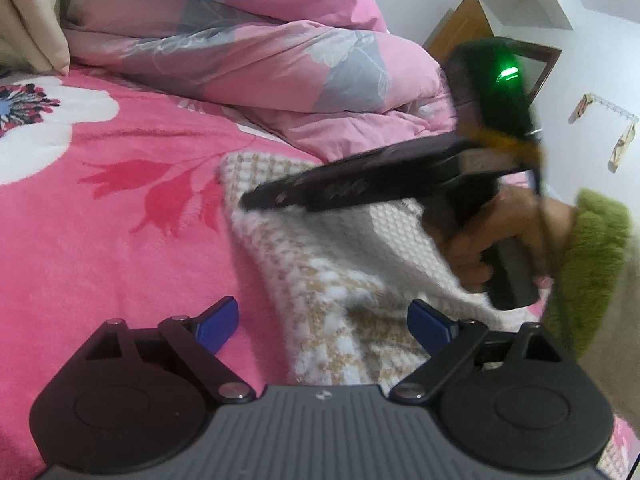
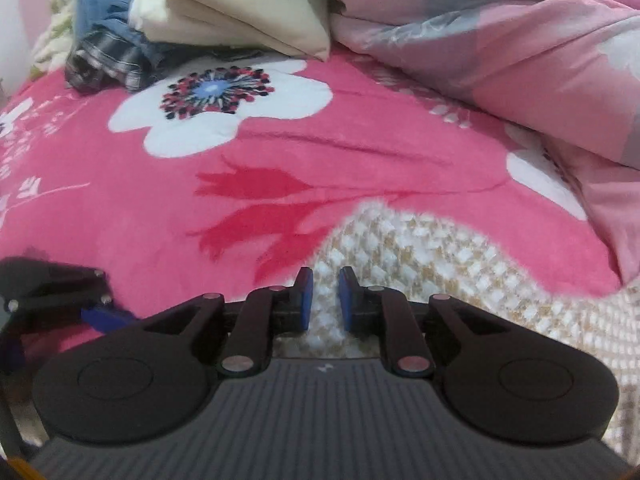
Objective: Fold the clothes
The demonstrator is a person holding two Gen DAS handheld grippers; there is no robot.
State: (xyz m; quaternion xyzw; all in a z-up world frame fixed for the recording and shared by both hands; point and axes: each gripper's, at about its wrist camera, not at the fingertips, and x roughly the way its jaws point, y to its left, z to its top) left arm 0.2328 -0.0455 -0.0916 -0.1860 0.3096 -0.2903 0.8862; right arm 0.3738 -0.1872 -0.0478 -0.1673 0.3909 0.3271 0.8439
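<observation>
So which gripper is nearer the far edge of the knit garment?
Right. The right gripper reaches out over the knit garment almost to that edge; the left gripper hangs back over its near part, jaws wide.

This is a home bedroom, shown by the plush pink blanket with big white flowers covering a bed, the rumpled pink-and-grey floral quilt heaped beside a cream pillow, a pile of loose blue and plaid clothes, and a brown wooden door.
</observation>
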